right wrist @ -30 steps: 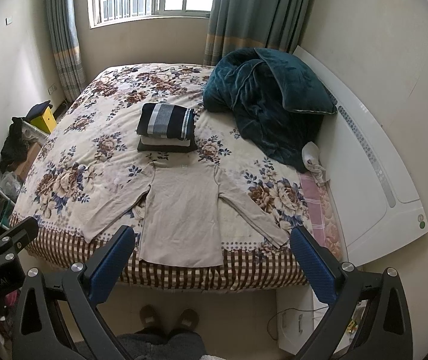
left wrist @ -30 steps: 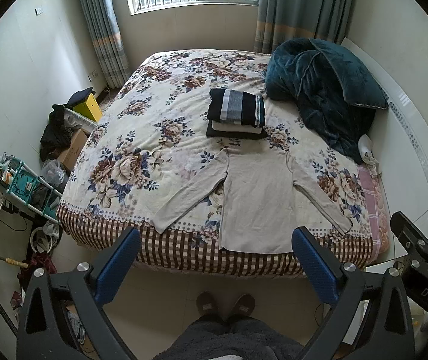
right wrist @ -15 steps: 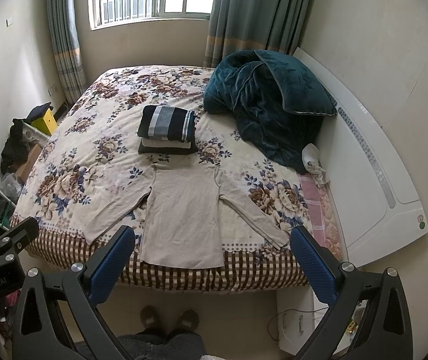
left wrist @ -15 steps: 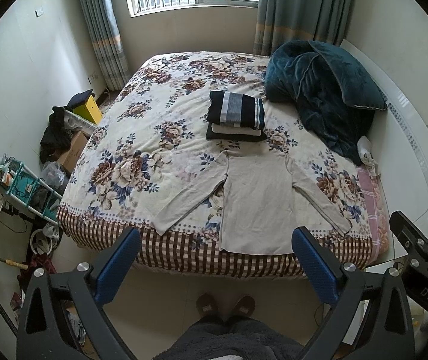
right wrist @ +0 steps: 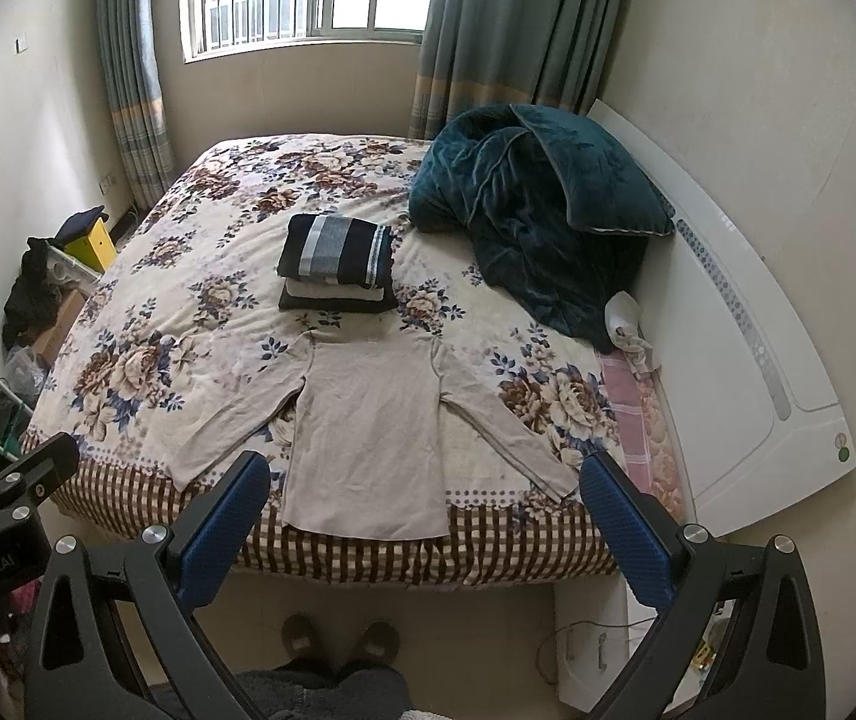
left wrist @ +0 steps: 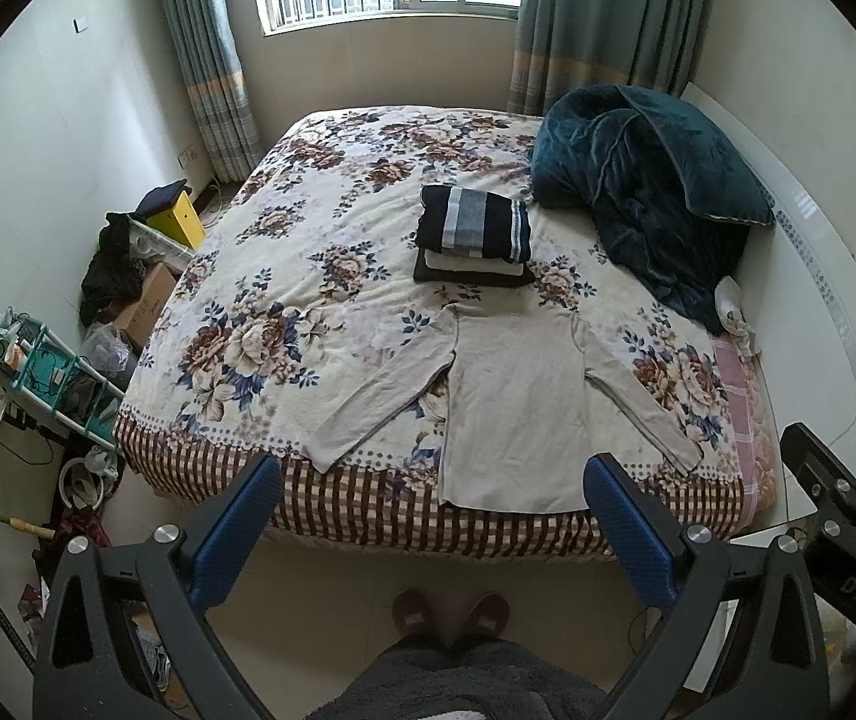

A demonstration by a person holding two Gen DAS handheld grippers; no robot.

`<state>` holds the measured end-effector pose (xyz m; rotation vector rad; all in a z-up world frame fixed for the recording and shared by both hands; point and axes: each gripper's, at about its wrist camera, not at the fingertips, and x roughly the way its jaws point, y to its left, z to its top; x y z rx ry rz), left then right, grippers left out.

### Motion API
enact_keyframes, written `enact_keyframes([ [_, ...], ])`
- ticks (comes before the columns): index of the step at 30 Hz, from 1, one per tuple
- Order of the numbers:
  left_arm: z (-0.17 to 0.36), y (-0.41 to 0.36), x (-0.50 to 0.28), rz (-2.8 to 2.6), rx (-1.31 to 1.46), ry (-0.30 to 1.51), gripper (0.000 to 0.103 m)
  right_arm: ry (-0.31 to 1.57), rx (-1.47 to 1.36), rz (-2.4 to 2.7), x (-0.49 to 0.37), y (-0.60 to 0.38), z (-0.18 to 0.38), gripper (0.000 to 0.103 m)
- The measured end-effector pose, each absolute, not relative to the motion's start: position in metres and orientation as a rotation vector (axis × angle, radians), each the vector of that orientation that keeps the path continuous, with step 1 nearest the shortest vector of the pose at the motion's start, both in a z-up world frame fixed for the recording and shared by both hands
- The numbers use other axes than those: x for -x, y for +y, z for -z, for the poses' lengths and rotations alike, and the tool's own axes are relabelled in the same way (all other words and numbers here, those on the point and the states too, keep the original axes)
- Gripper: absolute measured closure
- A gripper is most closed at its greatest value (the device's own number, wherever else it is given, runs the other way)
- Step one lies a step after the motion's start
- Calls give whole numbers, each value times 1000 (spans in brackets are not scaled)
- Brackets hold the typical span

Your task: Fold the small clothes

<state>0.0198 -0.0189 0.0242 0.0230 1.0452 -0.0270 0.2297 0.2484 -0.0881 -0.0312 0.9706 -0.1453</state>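
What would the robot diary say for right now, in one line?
stage: before fold | beige shirt: flat on bed | left gripper: open, empty | right gripper: open, empty

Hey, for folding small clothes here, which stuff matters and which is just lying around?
Job:
beige top, spread flat
folded stack
left gripper, open
right gripper, open

Lying about:
teal quilt
white cloth by the headboard
yellow box
green rack
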Motion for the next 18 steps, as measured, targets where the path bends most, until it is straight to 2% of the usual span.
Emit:
enact_keyframes([
  [4,-31,-21,-28,30,-22,1043,0,967,33,145,-237,254,67,0],
  [12,-33,-16,-37,39,-21,1037,0,970,29,149,-239,256,65,0],
  [18,8,-9,-64,22,-66,1024,0,994,-19,206,-255,247,86,0],
])
